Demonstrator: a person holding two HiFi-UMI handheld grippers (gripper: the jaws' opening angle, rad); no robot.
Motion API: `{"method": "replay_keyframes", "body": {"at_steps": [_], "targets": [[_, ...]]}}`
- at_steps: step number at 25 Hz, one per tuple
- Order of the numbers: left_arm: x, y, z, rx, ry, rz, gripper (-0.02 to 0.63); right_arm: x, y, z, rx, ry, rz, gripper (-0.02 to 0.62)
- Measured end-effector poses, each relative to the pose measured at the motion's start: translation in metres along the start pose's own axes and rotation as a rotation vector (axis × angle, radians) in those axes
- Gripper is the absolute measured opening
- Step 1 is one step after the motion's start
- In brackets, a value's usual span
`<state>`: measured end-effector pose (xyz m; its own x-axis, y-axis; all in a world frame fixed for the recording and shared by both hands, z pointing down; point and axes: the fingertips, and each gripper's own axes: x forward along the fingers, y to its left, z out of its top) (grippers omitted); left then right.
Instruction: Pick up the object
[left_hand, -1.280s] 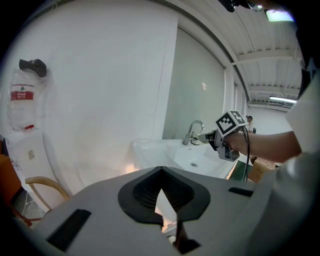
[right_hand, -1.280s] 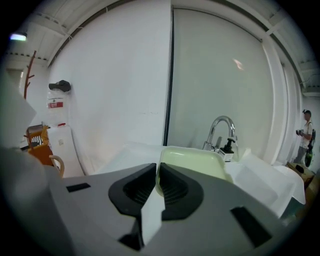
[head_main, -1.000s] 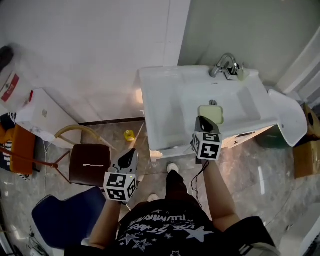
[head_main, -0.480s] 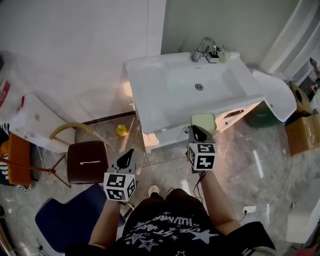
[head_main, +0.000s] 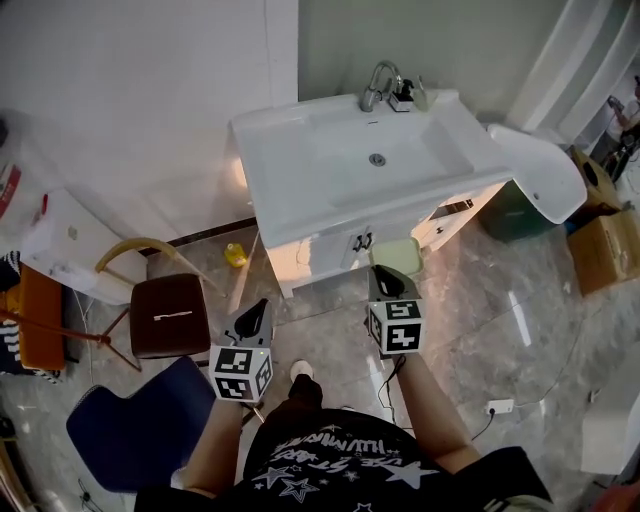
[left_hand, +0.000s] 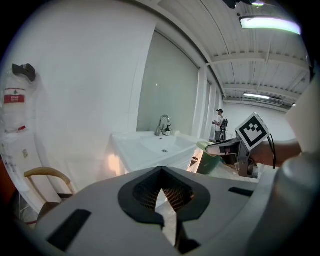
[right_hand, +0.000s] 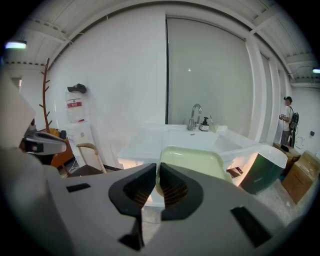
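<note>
near frame centre the right gripper (head_main: 383, 282) has its jaws nipped tight on the rim of the pale green dish (head_main: 398, 251), carrying it level just below the white sink (head_main: 262, 170), while the left gripper (head_main: 257, 315), lower left, sits closed and empty, seemingly kept aside.

Head cam: above me, aimed steeply down at the sink (head_main: 290, 190) and floor (head_main: 480, 300). Left gripper view: low, farther off, angled in. Right gripper view: nearer, square-on, past the green dish (right_hand: 192, 160) in my jaws. All three share sink and faucet (head_main: 378, 85).
</note>
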<state>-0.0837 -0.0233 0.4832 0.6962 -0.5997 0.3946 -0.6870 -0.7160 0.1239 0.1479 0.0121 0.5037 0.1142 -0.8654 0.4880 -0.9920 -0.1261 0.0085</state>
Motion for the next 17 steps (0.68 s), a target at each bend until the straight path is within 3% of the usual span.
{"method": "replay_keyframes", "body": {"at_steps": [17], "targets": [[-0.095, -0.098, -0.034, 0.008, -0.023, 0.039, 0.015, -0.115, 0.001, -0.048, 0.007, -0.034, 0.071, 0.034]]}}
